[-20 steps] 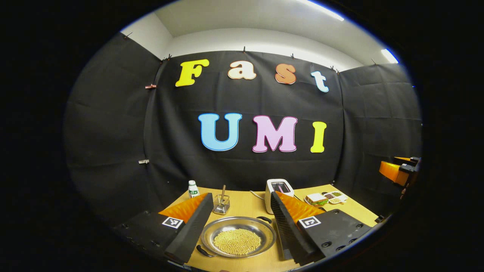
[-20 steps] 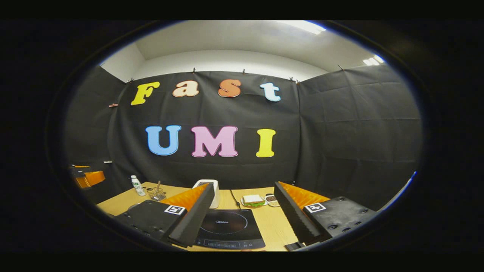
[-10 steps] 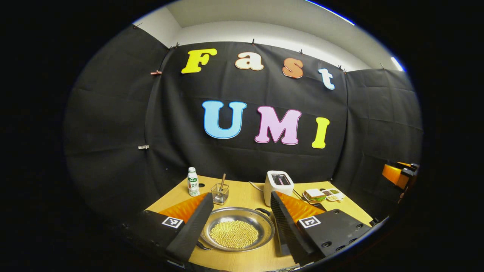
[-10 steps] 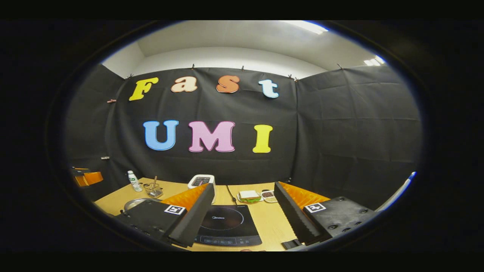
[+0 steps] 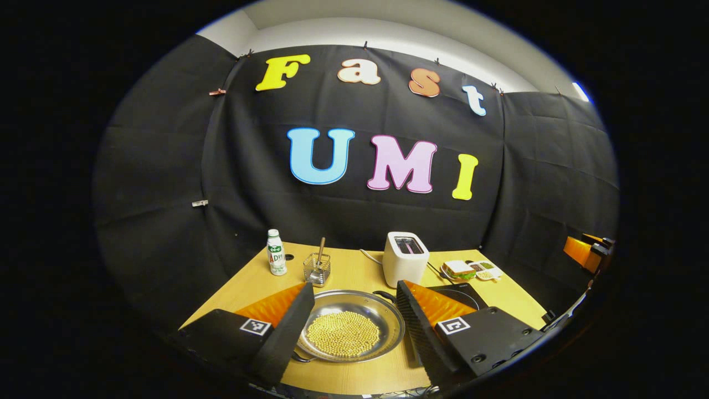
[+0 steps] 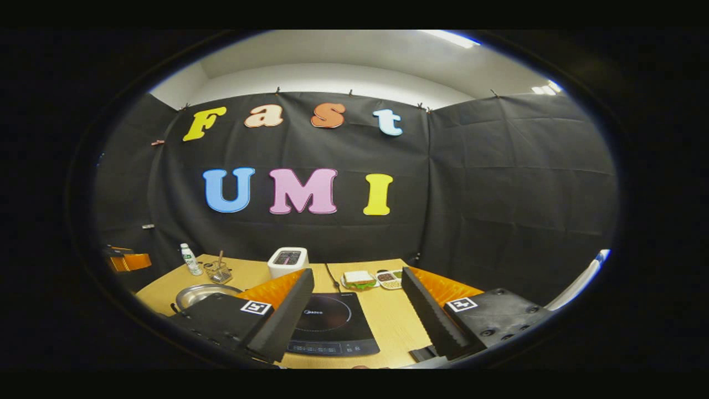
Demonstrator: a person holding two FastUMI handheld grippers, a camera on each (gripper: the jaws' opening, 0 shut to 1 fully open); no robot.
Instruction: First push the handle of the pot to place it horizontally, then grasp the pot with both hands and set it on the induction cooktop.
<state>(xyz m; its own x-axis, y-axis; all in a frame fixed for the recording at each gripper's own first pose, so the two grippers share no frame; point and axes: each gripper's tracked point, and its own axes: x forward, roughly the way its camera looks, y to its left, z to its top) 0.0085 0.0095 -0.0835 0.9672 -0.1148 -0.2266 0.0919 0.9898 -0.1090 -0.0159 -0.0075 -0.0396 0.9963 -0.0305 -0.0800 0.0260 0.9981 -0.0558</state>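
On the wooden table (image 5: 354, 271), the shallow round steel pot (image 5: 354, 330) of yellow beans is sitting between the spread fingers of the left gripper (image 5: 350, 328), its black handles pointing at about one and seven o'clock. I judge the handle push is coming first. At the pot's three o'clock, the flat black induction cooktop (image 6: 329, 327) is lying under the right gripper (image 6: 357, 318), fingers apart and holding nothing.

You've got one pot (image 5: 353, 326) of beans on the table (image 5: 354, 377), one induction cooktop (image 6: 331, 327), one toaster (image 5: 405, 258), one bottle (image 5: 275, 260), one wire holder (image 5: 317, 270), one sandwich plate (image 5: 457, 270), and one small snack tray (image 5: 486, 272).
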